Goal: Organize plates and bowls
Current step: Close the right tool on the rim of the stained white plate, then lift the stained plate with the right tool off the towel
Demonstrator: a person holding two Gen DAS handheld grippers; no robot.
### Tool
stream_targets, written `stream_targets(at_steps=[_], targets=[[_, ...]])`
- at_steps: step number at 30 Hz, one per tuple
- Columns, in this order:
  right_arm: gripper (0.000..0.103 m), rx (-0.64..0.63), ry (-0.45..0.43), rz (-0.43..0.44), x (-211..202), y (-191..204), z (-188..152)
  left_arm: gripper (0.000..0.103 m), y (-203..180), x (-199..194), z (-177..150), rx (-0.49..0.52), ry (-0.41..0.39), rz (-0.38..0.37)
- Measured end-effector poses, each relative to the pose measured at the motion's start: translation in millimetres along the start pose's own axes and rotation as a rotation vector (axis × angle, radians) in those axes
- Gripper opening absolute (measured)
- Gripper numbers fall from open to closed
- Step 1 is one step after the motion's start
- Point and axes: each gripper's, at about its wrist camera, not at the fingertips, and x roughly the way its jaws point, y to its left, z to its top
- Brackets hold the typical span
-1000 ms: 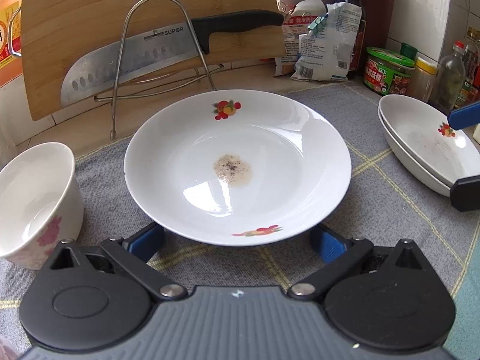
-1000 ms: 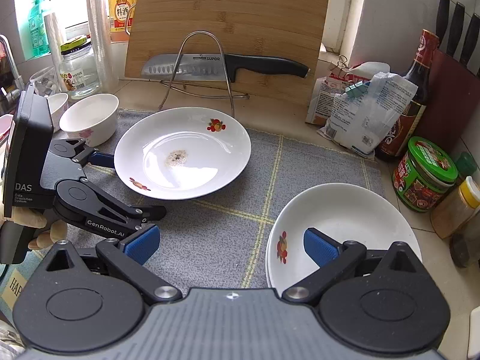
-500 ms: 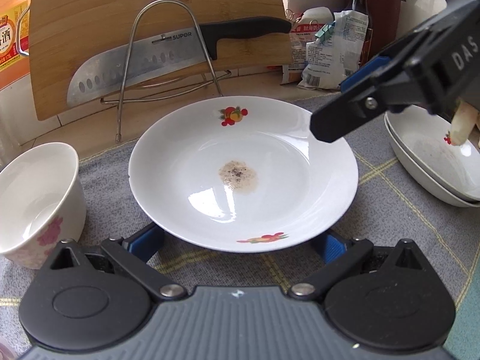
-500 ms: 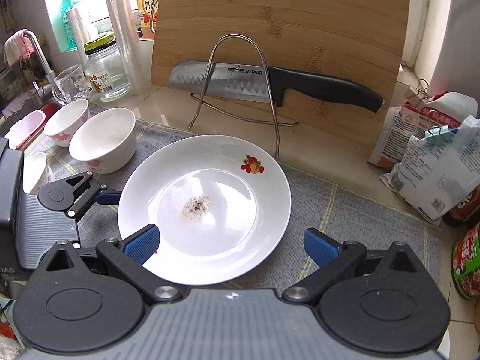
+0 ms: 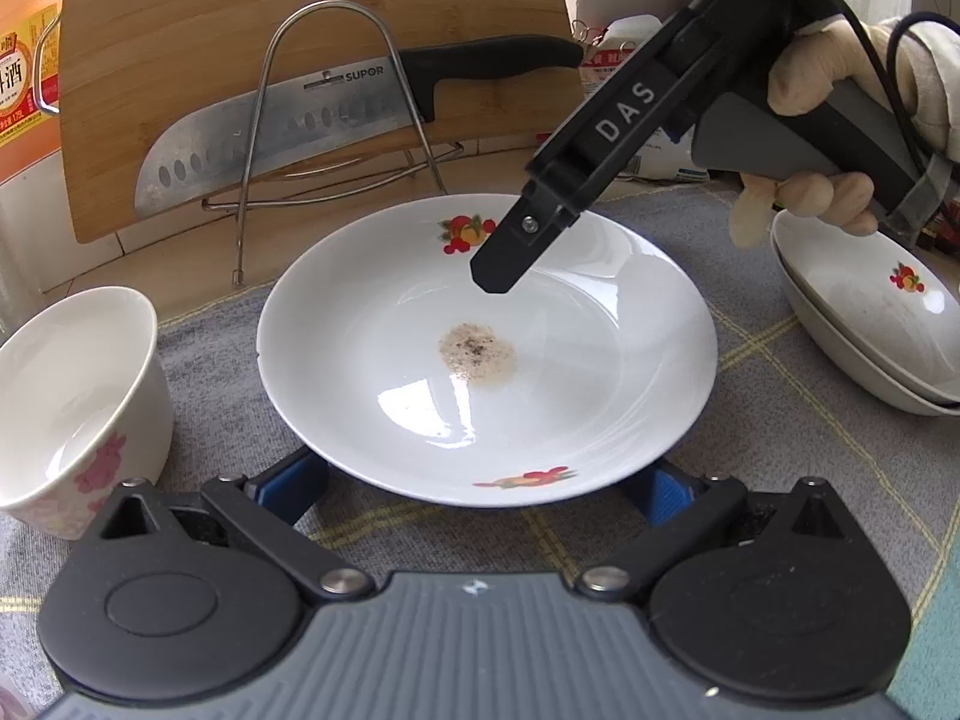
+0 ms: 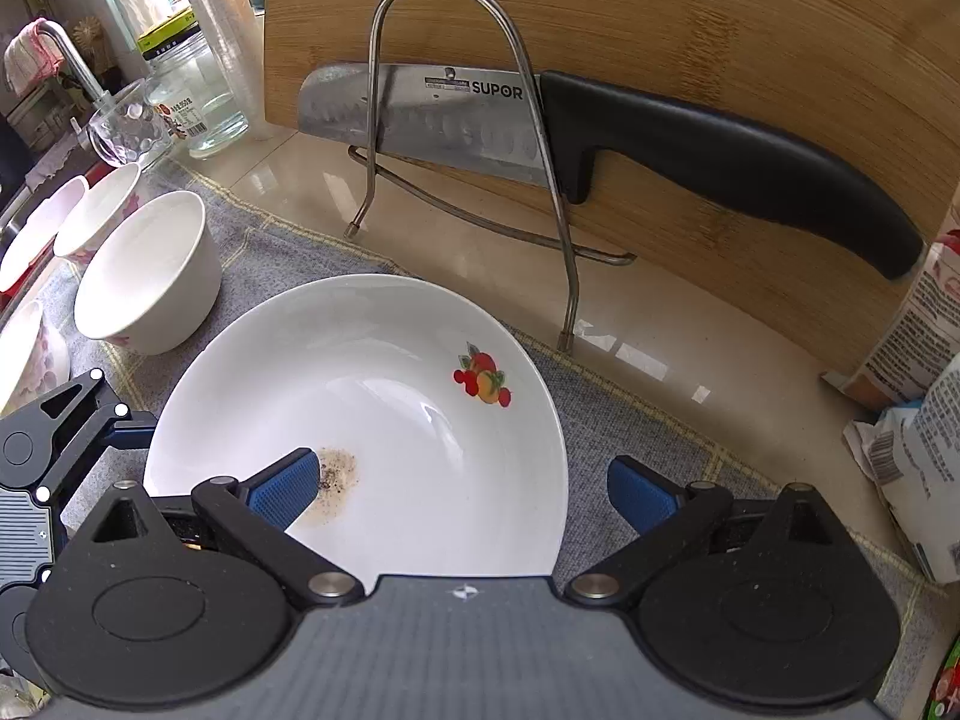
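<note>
Since the earlier frame, my right claw (image 6: 462,489) is hanging wide open over the soiled plate (image 6: 414,420) at lower centre; my left claw (image 5: 480,483) is sitting open, empty.

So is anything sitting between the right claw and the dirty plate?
Nothing visible. The right claw hangs open directly over the plate, one pad above the speckled stain, the other past the rim. The bowl stands off to the side.

home kitchen | knife (image 6: 600,138), cutting board (image 6: 690,18), faucet (image 6: 66,54), counter (image 6: 300,192)
</note>
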Motion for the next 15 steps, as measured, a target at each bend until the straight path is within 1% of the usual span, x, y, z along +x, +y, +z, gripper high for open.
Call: stream_targets(at_steps=[3, 9, 15], targets=[[0.103, -0.015, 0.017, 0.036, 7.0, -3.0, 6.5, 0.103, 1.0, 0.7, 1.2, 0.001, 0.005, -0.006], [0.103, -0.043, 0.04, 0.087, 16.2, -5.1, 10.9, 0.103, 1.3, -0.3, -1.6, 0.004, -0.016, -0.008], [0.103, -0.067, 0.056, 0.13, 21.7, -1.4, 16.1, 0.103, 0.9, 0.3, 2.1, 0.01, 0.002, -0.011]])
